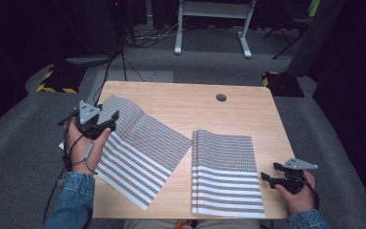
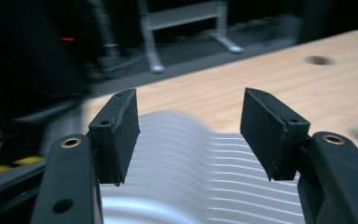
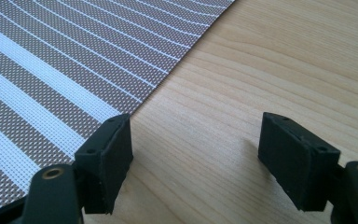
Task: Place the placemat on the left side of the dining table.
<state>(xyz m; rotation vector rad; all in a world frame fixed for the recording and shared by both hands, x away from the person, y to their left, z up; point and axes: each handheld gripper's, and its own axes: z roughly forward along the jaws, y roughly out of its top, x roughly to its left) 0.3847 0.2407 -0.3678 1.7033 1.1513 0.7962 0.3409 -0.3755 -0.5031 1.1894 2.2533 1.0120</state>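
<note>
A striped woven mat [image 1: 138, 143] lies skewed on the left half of the wooden table [image 1: 181, 102], its near corner reaching the front edge. My left gripper [image 1: 113, 122] hovers over the mat's far left corner with the jaws wide apart; in the left gripper view my left gripper [image 2: 189, 133] has nothing between its pads, and the blurred mat [image 2: 191, 182] lies below. A second striped mat [image 1: 225, 169] lies square at the front right. My right gripper [image 1: 269, 171] rests just right of it, and in the right gripper view my right gripper [image 3: 193, 161] is open over bare wood [image 3: 270, 70] beside the mat's edge [image 3: 51, 74].
A round cable hole [image 1: 221, 98] sits near the table's far edge. On the grey floor beyond stand a white desk frame [image 1: 214, 28], loose cables [image 1: 124, 52] and yellow-and-black striped bases [image 1: 55, 80]. The table's far middle is bare wood.
</note>
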